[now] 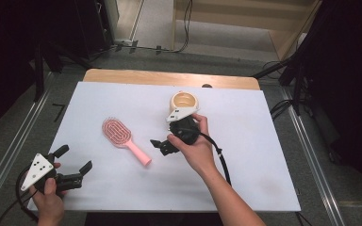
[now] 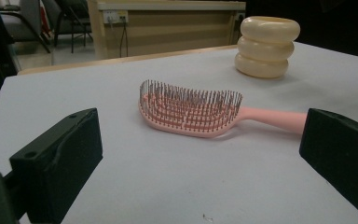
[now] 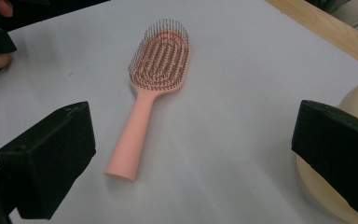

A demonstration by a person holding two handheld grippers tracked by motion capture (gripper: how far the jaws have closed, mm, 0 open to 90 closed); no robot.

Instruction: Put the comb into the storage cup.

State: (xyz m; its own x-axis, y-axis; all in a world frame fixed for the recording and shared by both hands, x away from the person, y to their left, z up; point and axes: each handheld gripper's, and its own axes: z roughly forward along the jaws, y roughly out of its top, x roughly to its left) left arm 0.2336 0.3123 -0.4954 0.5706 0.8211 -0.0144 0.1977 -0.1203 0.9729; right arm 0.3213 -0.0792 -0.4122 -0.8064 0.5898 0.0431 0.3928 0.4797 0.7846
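Brush: a pink hairbrush [image 1: 125,137] lies flat on the white table cover [image 1: 245,174], bristles up, a little left of the middle. In the high view its oval head points up and to the left, and its handle runs down and to the right.

Brush in the left gripper view: the hairbrush [image 2: 193,113] lies crosswise between the two black jaws and beyond them, head to the left, handle to the right; the handle's end is hidden behind the right-hand jaw.

Brush in the right gripper view: the hairbrush [image 3: 151,84] lies lengthwise, head far, handle end near, between the jaws and untouched.

Right gripper: the right gripper [image 1: 162,146] is held in the person's right hand [image 1: 195,146] just right of the handle's end, jaws pointing left toward it. Its jaws are spread wide and hold nothing.

Left gripper: the left gripper [image 1: 73,162] is held in the left hand [image 1: 49,200] near the cover's front left corner, well apart from the brush. Its jaws are spread wide too, with nothing between them.

Holder: a cream ringed holder [image 1: 185,102] stands upright behind the right hand, toward the far edge. In the left gripper view the holder [image 2: 266,46] shows as three stacked rings, beyond the brush handle.

Table: a wooden edge [image 1: 169,77] shows past the cover's far side.
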